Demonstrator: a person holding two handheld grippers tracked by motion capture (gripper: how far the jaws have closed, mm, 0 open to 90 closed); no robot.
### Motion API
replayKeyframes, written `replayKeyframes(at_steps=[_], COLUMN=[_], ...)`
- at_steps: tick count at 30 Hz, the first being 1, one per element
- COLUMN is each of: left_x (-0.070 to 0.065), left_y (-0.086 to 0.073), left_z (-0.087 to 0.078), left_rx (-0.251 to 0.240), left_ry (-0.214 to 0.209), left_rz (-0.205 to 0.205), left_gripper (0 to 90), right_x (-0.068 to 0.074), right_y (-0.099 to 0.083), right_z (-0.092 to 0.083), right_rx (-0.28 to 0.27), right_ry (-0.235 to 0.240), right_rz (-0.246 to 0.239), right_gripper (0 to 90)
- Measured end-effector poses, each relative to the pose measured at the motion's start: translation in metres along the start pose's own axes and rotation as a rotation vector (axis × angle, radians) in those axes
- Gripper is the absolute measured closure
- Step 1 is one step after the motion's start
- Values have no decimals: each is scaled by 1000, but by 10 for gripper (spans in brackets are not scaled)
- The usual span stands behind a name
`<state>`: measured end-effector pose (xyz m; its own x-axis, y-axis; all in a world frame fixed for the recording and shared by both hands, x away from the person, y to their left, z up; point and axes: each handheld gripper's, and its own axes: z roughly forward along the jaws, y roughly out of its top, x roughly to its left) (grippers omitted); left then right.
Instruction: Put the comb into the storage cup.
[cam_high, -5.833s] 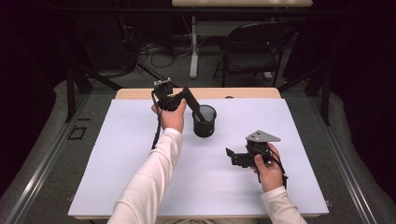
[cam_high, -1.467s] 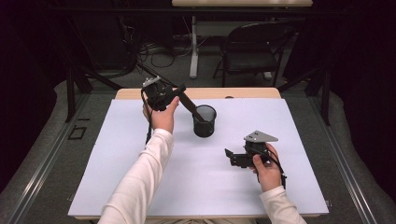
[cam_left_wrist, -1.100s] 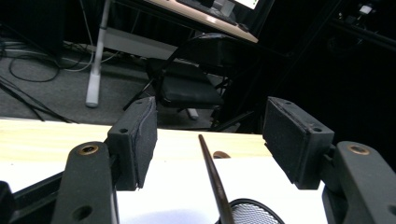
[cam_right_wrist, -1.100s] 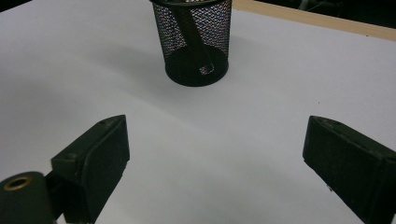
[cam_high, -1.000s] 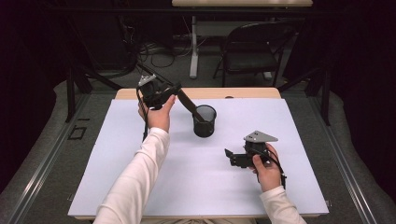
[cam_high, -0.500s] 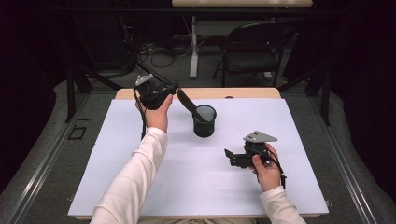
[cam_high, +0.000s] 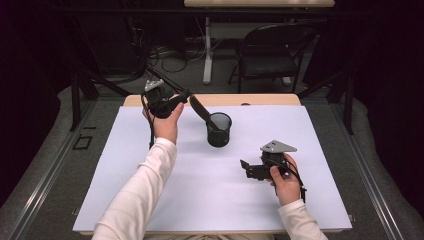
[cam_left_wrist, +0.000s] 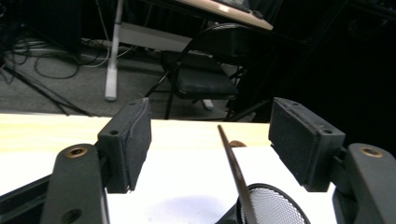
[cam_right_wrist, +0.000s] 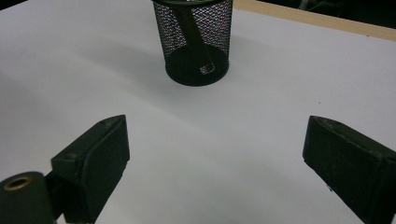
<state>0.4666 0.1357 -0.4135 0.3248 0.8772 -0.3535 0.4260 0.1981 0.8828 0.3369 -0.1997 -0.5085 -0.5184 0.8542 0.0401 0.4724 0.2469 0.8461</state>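
A black mesh cup (cam_high: 219, 131) stands on the white sheet near the table's middle back. A black flat utensil (cam_high: 201, 110) leans in it, its upper end tilted left toward my left gripper (cam_high: 185, 96). In the left gripper view that utensil (cam_left_wrist: 235, 170) shows edge-on between the jaws of my left gripper (cam_left_wrist: 210, 135); they have just been opening, and neither pad touches it. My right gripper (cam_high: 245, 168) rests low at the front right, pointing left. In the right gripper view it (cam_right_wrist: 217, 133) stands open with only bare sheet between its jaws, and the cup (cam_right_wrist: 194, 39) lies ahead.
A white sheet (cam_high: 150, 200) covers most of the wooden table (cam_high: 260, 99). A folding chair (cam_high: 270, 55) and a desk leg (cam_high: 207, 50) stand on the floor beyond the far edge. Cables trail from both grippers.
The left hand has drawn a little to the left, away from the cup, leaving the utensil leaning in it. The right hand has stayed still.
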Motion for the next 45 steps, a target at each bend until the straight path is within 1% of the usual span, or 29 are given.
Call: replayKeyframes(at_steps=[3,4,11,12,14,16,19,22,24,26,28,33,38,40,41,45], left_x=[4,5,9,10,10,11,11,11,11,11,11,10,8,7,6,6], left_y=[1,2,4,4,4,5,6,7,8,9,9,8,8,8,8,8], left_z=[-2,-3,-7,-8,-8,-9,-11,-13,-14,-15,-16,-17,-18,-18,-18,-20], left_rx=[12,10,16,19,32,40,45,51,50,57,56,82,93,99,104,110], left_ry=[-9,-11,-31,-33,-46,-46,-58,-66,-84,-82,-102,-134,-139,-133,-129,-133], left_rz=[-41,-51,-48,-45,-52,-44,-33,-36,-40,-29,-24,-10,15,21,30,49], left_gripper=[274,262,216,205,191,189,181,158,158,160,160,159,159,160,160,159], right_x=[0,0,1,0,0,0,0,0,0,0,1,0,0,0,0,0], right_y=[0,0,0,0,0,0,0,0,0,0,0,-1,-1,-1,-1,-1], right_z=[0,0,0,0,1,0,1,0,1,1,1,1,1,1,1,1], right_rx=[-3,-3,-1,0,-1,0,1,1,2,4,5,5,1,1,1,3], right_ry=[-2,-2,-3,-3,-4,-3,-3,-3,-3,-4,-4,-4,-4,-4,-4,-6], right_rz=[1,1,2,0,0,1,1,1,2,1,-1,-3,3,2,3,6], right_gripper=[71,71,71,71,71,71,71,71,71,71,71,71,71,71,71,71])
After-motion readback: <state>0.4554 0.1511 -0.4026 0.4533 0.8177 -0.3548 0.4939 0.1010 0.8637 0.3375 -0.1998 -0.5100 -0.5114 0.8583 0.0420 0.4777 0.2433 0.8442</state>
